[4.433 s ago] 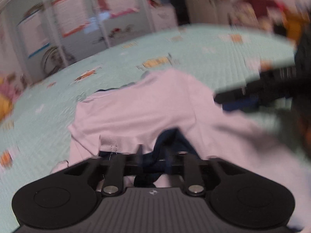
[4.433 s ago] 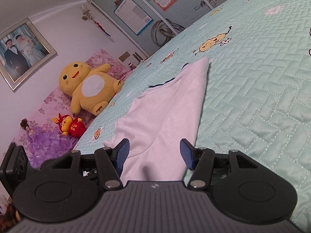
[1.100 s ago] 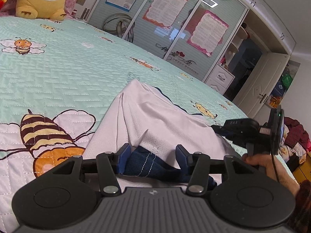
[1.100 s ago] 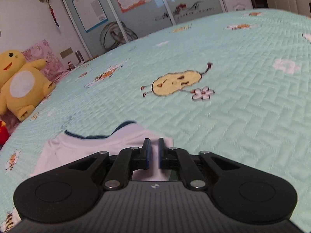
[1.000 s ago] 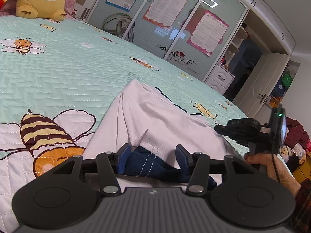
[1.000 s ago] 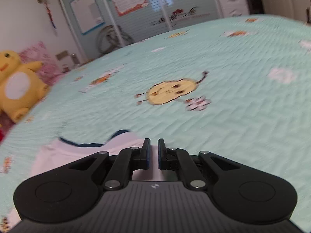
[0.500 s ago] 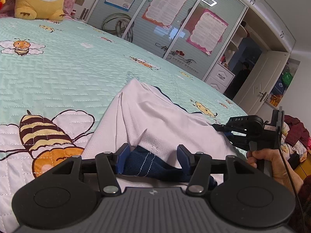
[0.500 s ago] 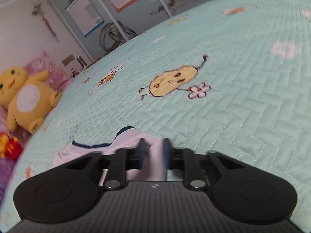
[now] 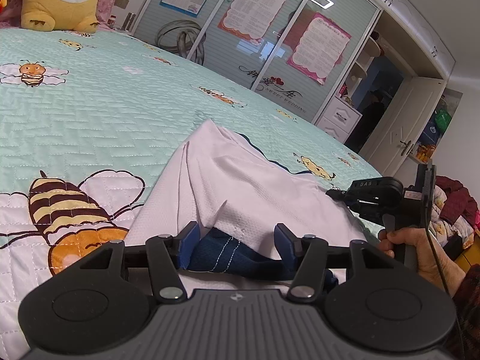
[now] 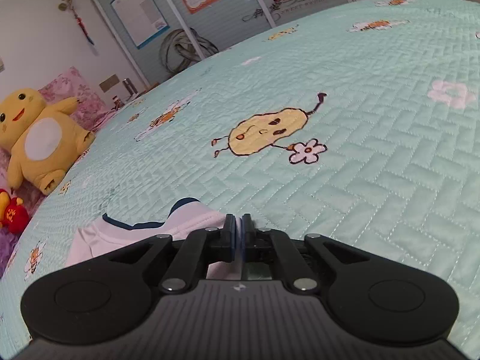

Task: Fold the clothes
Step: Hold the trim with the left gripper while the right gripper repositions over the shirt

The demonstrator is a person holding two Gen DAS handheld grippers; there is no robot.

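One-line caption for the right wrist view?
Right gripper shut on the white shirt's navy-trimmed edge, low over a mint quilted bedspread; yellow plush toy at far left.

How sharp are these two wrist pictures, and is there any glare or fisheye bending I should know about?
Left wrist view: sharp, no motion blur; the wardrobe doors catch window and ceiling-light reflections, and the fisheye bows them and the bedspread toward the edges. Right wrist view: also crisp, evenly lit, with dark corners; the white shirt casts only soft shadow.

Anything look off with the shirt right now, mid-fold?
The white shirt lies rumpled and ridged rather than flat, and its navy trim is bunched between the open left gripper's fingers.
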